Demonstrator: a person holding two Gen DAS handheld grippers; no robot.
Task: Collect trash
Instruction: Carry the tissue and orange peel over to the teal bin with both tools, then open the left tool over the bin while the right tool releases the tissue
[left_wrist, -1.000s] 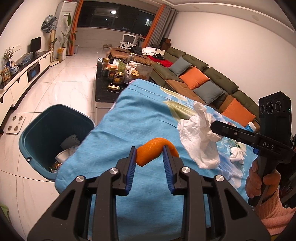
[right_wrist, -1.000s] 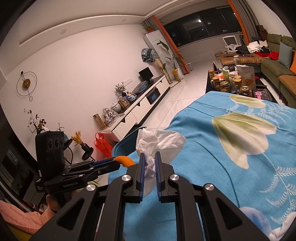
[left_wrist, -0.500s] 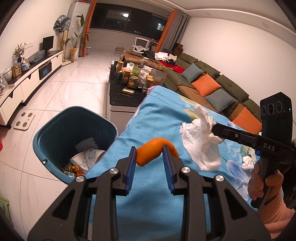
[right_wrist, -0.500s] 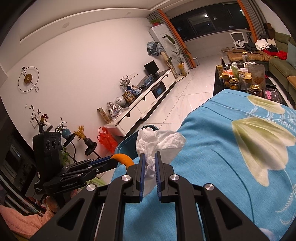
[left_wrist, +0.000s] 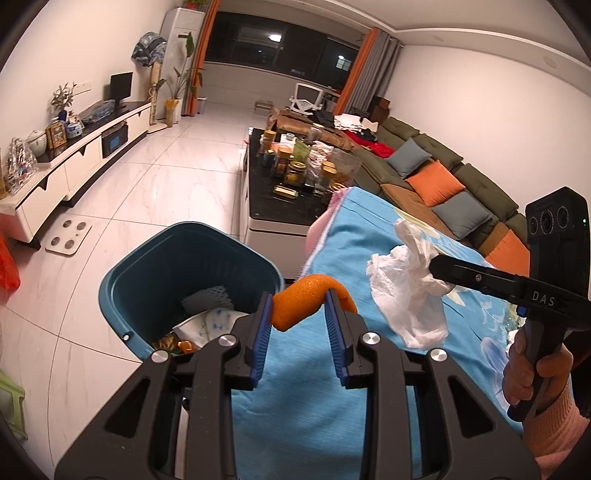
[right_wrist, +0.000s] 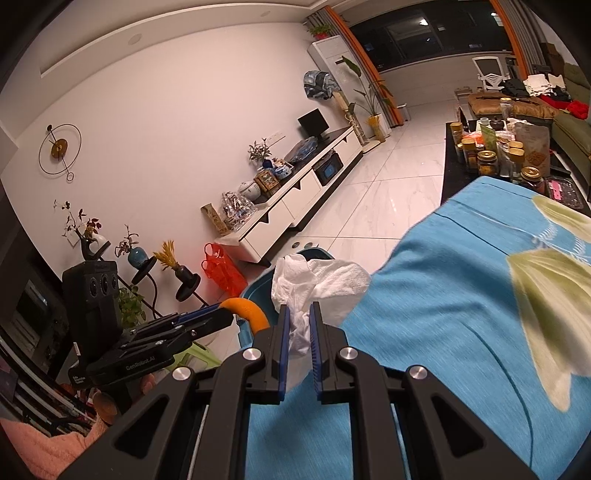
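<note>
While both grippers grasp trash, the items stand thus:
Left gripper (left_wrist: 298, 308): clenched on the peel; seen at 9 o'clock in the right wrist view (right_wrist: 225, 314).
Peel (left_wrist: 303, 301): orange, curved, pinched between the blue pads (left_wrist: 263, 332); held over the counter edge, just beside the bin rim; also in the right wrist view (right_wrist: 247, 312).
Right gripper (right_wrist: 297, 325): clenched on the tissue; seen at 3 o'clock in the left wrist view (left_wrist: 437, 264), gripped by a hand (left_wrist: 535, 373).
Tissue (right_wrist: 314, 284): white, crumpled, bunched up out of the gripper; in the left wrist view (left_wrist: 406, 291) it hangs in the air above the cloth.
Bin (left_wrist: 147, 266): teal, open, on the floor at 9 o'clock of the peel; paper and wrappers inside; its rim shows behind the tissue (right_wrist: 258, 286).
Cloth (left_wrist: 354, 236): blue, flower print, covering the counter.
Coffee table (left_wrist: 280, 210): black top, at 12 o'clock, crowded with jars.
Sofa (left_wrist: 443, 173): green, at 2 o'clock, with orange and grey cushions.
</note>
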